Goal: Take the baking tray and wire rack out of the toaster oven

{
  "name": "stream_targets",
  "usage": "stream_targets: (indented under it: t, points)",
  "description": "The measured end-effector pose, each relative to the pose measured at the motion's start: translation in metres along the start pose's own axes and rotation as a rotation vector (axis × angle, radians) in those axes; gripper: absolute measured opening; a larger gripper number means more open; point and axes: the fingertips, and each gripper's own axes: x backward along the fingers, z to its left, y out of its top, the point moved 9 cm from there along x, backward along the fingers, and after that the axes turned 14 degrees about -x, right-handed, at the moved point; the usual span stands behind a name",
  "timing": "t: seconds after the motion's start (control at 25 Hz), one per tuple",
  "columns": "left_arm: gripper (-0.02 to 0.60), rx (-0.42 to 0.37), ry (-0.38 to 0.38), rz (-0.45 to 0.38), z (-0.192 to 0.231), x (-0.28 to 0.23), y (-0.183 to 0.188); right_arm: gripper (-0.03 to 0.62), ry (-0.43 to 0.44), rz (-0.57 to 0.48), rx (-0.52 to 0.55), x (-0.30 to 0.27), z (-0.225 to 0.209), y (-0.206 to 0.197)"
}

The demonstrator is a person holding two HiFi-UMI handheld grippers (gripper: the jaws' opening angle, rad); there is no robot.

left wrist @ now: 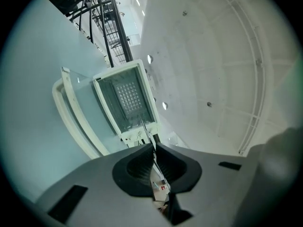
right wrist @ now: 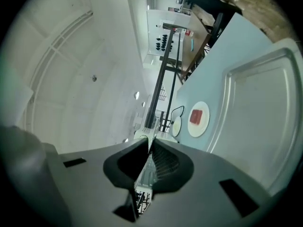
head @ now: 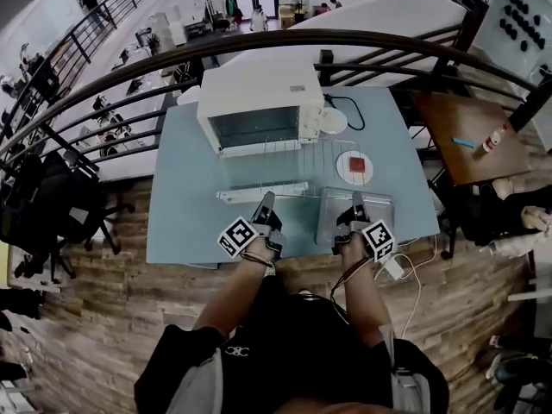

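**Over the oven door, rack in a two-handed grip**

On a pale blue table (head: 185, 201), a thin chrome wire rack (head: 285, 158) spans the dropped glass door (head: 259, 179) of a white toaster oven (head: 259, 93), its far edge near the mouth. The left gripper (head: 266, 202) and right gripper (head: 357, 200) are each pinched tight on the rack's near wire. A silvery metal baking tray (head: 329, 228) already lies on the table beneath the right gripper, so removing the rack looks like the step in hand. The next move likely calls for drawing it level, clear of the door, then setting it down beside the tray.
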Motion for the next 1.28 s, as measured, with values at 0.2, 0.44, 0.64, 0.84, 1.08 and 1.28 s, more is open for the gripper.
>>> stream_targets:
  t: [0.2,0.44,0.64,0.84,1.08,1.28]
  points:
    - [0.026,0.002,-0.026,0.086,-0.01,-0.019,-0.031,0.031,-0.021,-0.077,-0.001,0.025,-0.008,0.033]
    - [0.028,-0.004,-0.051,0.191,-0.021,-0.041,-0.07,0.031,-0.06,-0.162,0.001,0.055,-0.02,0.07]
    - [0.029,0.003,-0.058,0.267,-0.027,-0.047,-0.1,0.032,-0.103,-0.218,0.0,0.082,-0.032,0.09]
    - [0.031,-0.004,-0.04,0.344,-0.027,-0.046,-0.131,0.032,-0.161,-0.251,0.0,0.107,-0.048,0.107]
    - [0.032,-0.026,-0.026,0.414,-0.023,-0.043,-0.155,0.034,-0.224,-0.267,-0.011,0.125,-0.068,0.119]
    - [0.034,-0.048,-0.007,0.467,-0.017,-0.035,-0.166,0.035,-0.274,-0.267,-0.026,0.135,-0.082,0.119]
